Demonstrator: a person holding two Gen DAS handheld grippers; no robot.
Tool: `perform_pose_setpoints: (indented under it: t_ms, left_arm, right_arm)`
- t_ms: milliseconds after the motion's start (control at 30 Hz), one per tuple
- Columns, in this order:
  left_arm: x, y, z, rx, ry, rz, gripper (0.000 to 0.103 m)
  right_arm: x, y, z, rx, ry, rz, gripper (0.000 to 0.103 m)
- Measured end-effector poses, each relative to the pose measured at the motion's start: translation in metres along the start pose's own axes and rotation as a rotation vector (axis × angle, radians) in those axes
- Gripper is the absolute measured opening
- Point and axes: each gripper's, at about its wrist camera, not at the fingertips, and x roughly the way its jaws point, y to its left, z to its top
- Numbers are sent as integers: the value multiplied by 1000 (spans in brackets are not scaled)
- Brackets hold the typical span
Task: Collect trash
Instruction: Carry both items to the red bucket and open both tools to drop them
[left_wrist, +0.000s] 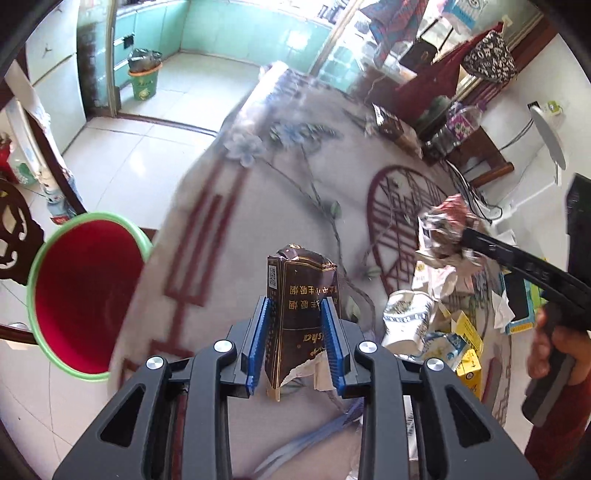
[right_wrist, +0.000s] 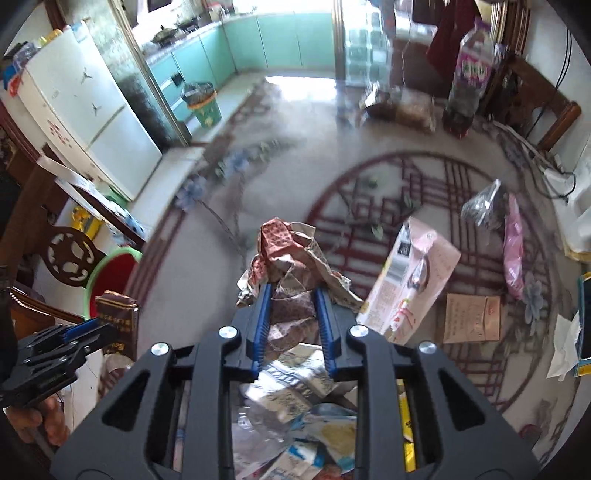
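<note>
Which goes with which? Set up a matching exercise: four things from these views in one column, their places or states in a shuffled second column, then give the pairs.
Things:
1. dark cigarette pack
2. crumpled red wrapper
3. red bin with green rim
4. pink card package

Places or states:
A. lying flat on the patterned table
B. clamped in the left claw
C. standing beside the table, open
D. clamped in the right claw

Pairs: 1-B, 2-D, 3-C, 4-A
</note>
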Motion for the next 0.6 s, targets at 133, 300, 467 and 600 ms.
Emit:
perform_pose_setpoints:
  t_ms: [133,300,467,600]
  left_arm:
    - [-25,31,5,-26,-53,52,27]
    - [-55,87,9,-71,-92,134,27]
    - [-71,142,12,-118,-97,189,27]
    - [-74,178,16,-129,-87,215,27]
  right_arm:
    - [-25,36,8,-48,-54,46,24]
    - [-21,101,15,-121,-51,134,24]
    - [10,170,11,-177,16,227,24]
    - [34,218,5,-196,66,274,24]
